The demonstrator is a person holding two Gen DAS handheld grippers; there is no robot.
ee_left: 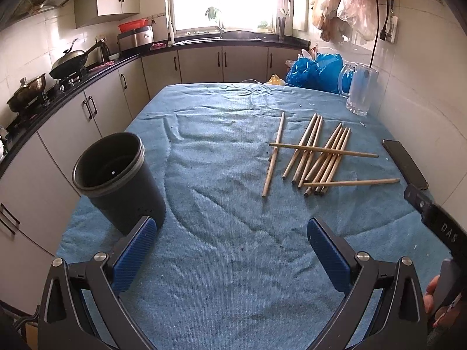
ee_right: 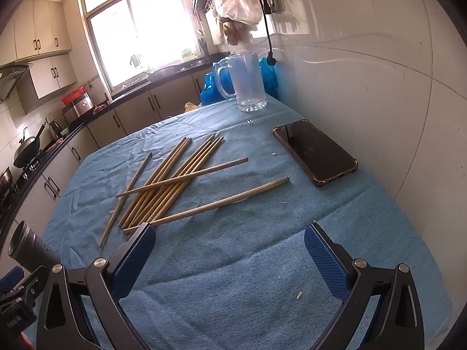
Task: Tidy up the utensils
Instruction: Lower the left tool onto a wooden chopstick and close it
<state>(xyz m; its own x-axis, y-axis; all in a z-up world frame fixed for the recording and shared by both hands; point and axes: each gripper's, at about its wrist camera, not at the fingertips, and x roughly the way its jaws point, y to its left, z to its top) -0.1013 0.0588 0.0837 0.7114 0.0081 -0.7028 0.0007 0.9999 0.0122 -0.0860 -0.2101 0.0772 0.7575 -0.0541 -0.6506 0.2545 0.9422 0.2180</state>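
Note:
Several wooden chopsticks lie in a loose pile on the blue cloth, right of centre; two lie crosswise over the others. They also show in the right wrist view. A dark round holder cup stands upright and empty on the left; in the right wrist view it sits at the far left edge. My left gripper is open and empty above the cloth, near the cup. My right gripper is open and empty, its left finger close to the nearest chopstick ends.
A black phone lies on the cloth by the right wall. A glass mug stands at the far right, with blue plastic bags behind it. Kitchen counters and a stove with pans run along the left.

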